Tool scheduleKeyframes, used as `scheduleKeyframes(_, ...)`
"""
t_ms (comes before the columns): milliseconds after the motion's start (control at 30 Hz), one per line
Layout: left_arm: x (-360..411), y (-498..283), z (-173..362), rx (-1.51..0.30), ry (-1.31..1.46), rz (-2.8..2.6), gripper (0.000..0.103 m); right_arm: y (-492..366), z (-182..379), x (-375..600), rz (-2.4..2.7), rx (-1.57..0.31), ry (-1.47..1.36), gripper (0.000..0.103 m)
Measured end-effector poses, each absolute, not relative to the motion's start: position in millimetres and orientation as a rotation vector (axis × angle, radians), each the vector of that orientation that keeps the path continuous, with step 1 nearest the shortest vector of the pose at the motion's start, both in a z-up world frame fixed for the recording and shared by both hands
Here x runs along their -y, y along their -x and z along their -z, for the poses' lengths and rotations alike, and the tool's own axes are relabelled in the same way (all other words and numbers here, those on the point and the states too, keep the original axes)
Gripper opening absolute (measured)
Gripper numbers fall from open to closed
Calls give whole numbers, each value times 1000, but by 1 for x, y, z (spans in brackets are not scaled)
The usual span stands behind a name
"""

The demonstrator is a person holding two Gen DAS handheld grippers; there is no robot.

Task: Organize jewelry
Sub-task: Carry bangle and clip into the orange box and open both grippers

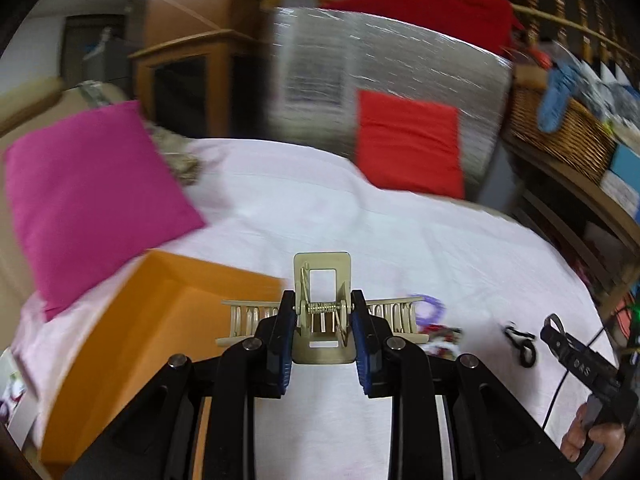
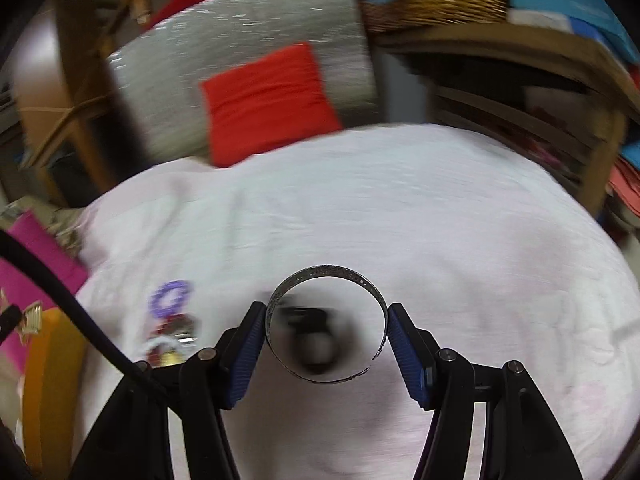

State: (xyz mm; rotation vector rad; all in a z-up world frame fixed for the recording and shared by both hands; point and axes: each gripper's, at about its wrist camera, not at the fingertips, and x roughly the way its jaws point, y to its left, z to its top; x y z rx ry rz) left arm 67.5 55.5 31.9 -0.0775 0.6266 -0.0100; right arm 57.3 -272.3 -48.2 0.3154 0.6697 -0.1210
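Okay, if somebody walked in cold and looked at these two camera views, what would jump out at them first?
Probably the held pieces: the left tool grips a pale gold hair clip above the white sheet, and the right tool clamps a silver bangle by its sides. Next come the colours: a magenta pillow at the left, an orange box just below it, and a red cushion against the silvery panel at the far edge.
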Motion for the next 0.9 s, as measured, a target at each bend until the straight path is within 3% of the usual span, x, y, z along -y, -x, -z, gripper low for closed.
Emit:
scheduleKeyframes(433, -183, -35, 13, -760, 272, -391, 27, -60, 14, 94, -324, -566, -198, 64)
scheduleKeyframes(900, -235, -56, 54, -883, 420, -520, 27, -134, 36, -80, -551, -749, -59, 64)
